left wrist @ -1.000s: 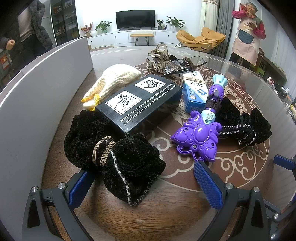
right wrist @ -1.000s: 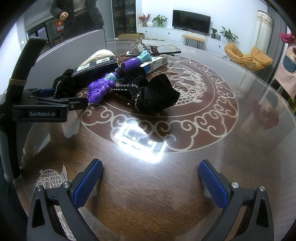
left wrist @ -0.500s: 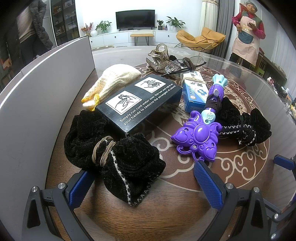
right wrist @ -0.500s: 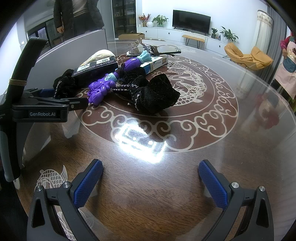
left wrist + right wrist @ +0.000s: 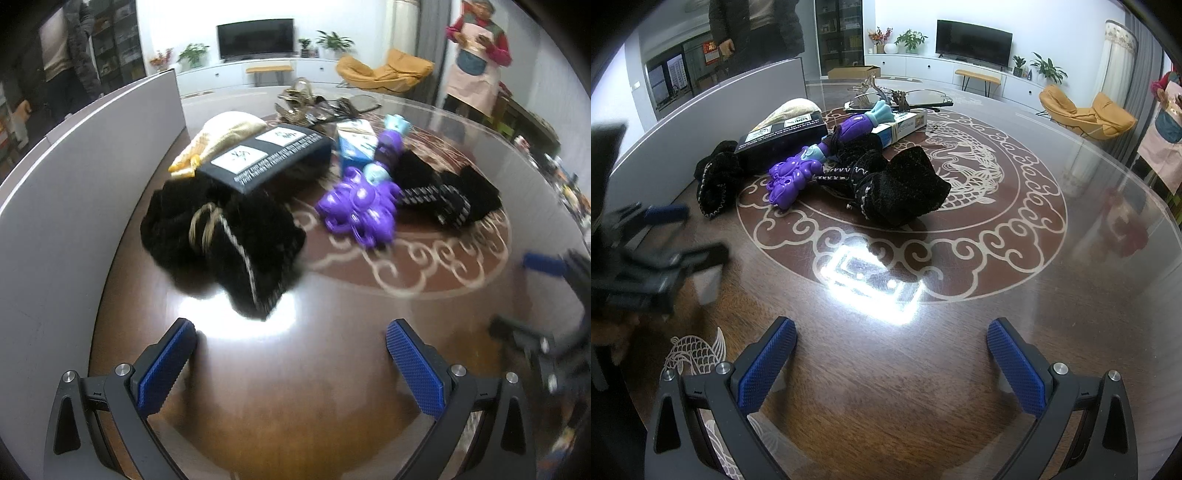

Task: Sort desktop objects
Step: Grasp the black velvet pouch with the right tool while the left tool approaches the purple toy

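A heap of objects lies on the round brown table (image 5: pixel 332 332). Nearest my left gripper (image 5: pixel 291 365) is a black velvet pouch (image 5: pixel 229 236) tied with a tan cord. Behind it lie a black box (image 5: pixel 269 155), a cream glove (image 5: pixel 221 136), a blue-and-white box (image 5: pixel 356 142), a purple toy wand (image 5: pixel 364 201) and a second black pouch (image 5: pixel 447 195). The left gripper is open and empty, well short of the pouch. My right gripper (image 5: pixel 890 369) is open and empty over bare table, with the purple wand (image 5: pixel 798 173) and a black pouch (image 5: pixel 901 192) beyond it.
A grey partition (image 5: pixel 74 177) curves along the table's left side. Glasses and a metallic clip (image 5: pixel 317 107) lie at the far side of the heap. One person stands at the back left (image 5: pixel 66 62), another at the back right (image 5: pixel 476 59). The left gripper appears blurred (image 5: pixel 639 254) in the right wrist view.
My left gripper has drawn back from the nearest black pouch, which now sits farther ahead; its view is motion-blurred. The right gripper has stayed put. Both stay open.
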